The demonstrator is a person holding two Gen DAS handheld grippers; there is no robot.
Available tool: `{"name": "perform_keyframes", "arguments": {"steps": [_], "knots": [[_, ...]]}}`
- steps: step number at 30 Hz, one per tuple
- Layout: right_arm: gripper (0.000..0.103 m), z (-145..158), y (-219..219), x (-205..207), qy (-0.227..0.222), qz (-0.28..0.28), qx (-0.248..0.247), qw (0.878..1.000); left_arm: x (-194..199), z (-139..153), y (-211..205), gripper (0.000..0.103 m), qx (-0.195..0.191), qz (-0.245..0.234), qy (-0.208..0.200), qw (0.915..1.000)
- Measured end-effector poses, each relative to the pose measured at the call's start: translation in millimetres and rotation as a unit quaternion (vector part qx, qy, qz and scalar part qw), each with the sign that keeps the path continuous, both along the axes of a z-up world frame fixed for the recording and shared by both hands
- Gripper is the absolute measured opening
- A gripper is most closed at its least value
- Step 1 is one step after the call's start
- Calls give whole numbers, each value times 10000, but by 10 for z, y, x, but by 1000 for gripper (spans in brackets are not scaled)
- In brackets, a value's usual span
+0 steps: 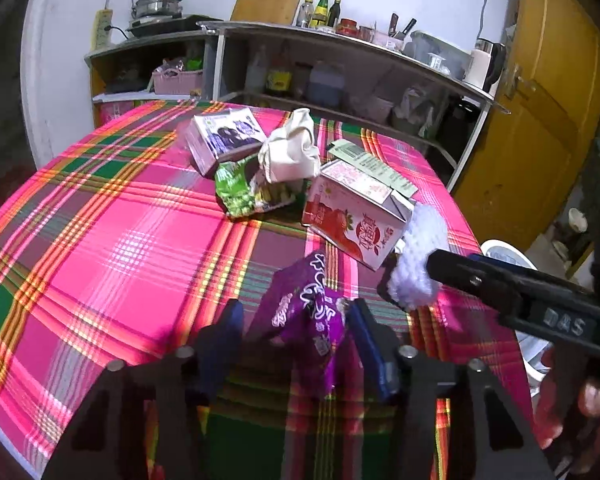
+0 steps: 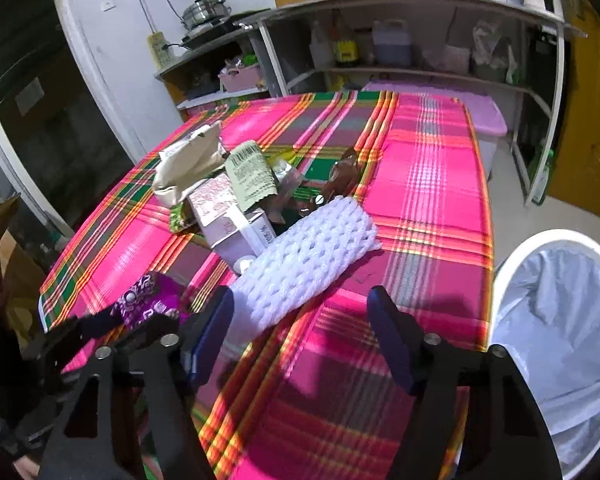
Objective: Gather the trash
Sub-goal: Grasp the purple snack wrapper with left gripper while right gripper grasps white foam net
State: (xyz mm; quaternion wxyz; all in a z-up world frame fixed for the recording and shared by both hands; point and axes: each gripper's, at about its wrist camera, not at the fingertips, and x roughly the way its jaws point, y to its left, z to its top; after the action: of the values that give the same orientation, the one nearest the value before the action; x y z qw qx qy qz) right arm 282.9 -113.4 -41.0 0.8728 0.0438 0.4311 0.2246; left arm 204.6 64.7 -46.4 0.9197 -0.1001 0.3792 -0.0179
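Note:
Trash lies on a pink plaid tablecloth (image 1: 112,248). A purple snack wrapper (image 1: 304,312) stands between the fingers of my left gripper (image 1: 296,320), which is open around it. A white foam fruit net (image 2: 304,256) lies in front of my right gripper (image 2: 300,312), which is open, its left finger touching the net's near end. The net also shows in the left wrist view (image 1: 418,256) beside the right gripper's finger. Further back lie a strawberry milk carton (image 1: 356,216), a green wrapper (image 1: 240,192), crumpled paper (image 1: 292,152), a purple box (image 1: 224,140) and a receipt (image 2: 250,174).
A white bin with a plastic liner (image 2: 560,340) stands at the table's right edge. Metal shelves (image 1: 340,80) with bottles and containers stand behind the table. A yellow door (image 1: 540,120) is at the right. A lilac storage box (image 2: 488,120) sits beyond the table.

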Motion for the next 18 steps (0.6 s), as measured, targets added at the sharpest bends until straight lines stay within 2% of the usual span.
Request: {"name": "perform_keyframes", "arguments": {"steps": [2,8,14,18], "knots": [[66,-30,12,57,97,11,106,9999,13,-10,2,46,5,0,20,10000],[43,-84,81,118,271,155,285,9991,6,-4,-64,39,133,-57,-10,9999],[19,-37,100,79,132,188,278,9993,-33,25,-45,36,88,-40,-89,9999],[13,-23,88,34,79,238,272,9993,-86,52,-42,34,80,-38,-170,9998]]}}
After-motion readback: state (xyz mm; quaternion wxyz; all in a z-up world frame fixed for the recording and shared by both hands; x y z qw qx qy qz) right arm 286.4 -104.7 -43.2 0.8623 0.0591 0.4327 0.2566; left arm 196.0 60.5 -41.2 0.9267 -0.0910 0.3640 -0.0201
